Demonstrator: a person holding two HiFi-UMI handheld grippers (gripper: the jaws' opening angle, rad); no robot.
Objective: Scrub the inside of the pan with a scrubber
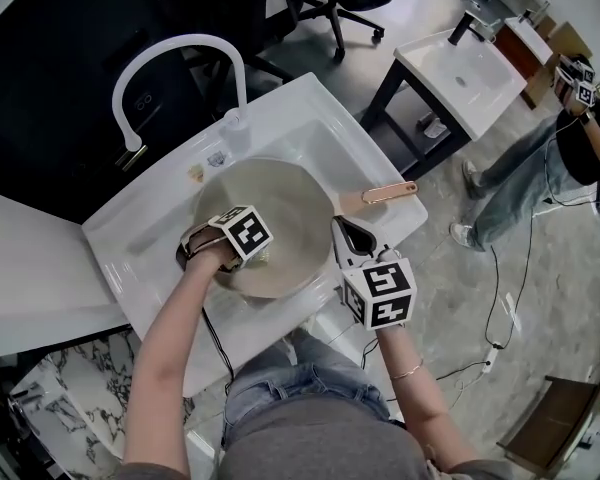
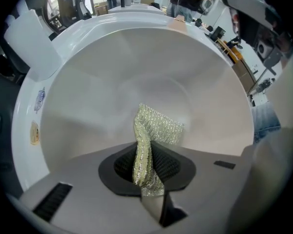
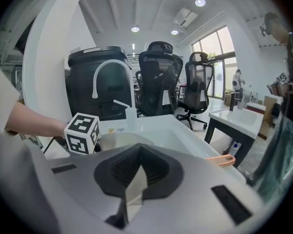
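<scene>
A pale round pan with a copper-coloured handle sits in the white sink. My left gripper reaches into the pan near its front wall and is shut on a glittery yellow-green scrubber. The scrubber's free end hangs over the pan's inner wall. My right gripper hovers by the sink's right edge, near the root of the handle, jaws shut with nothing between them. The right gripper view shows the pan and its handle beyond the jaws.
A white arched faucet stands at the sink's back left. A white counter adjoins the sink on the left. A second sink on a black stand and another person are to the right. Office chairs stand behind.
</scene>
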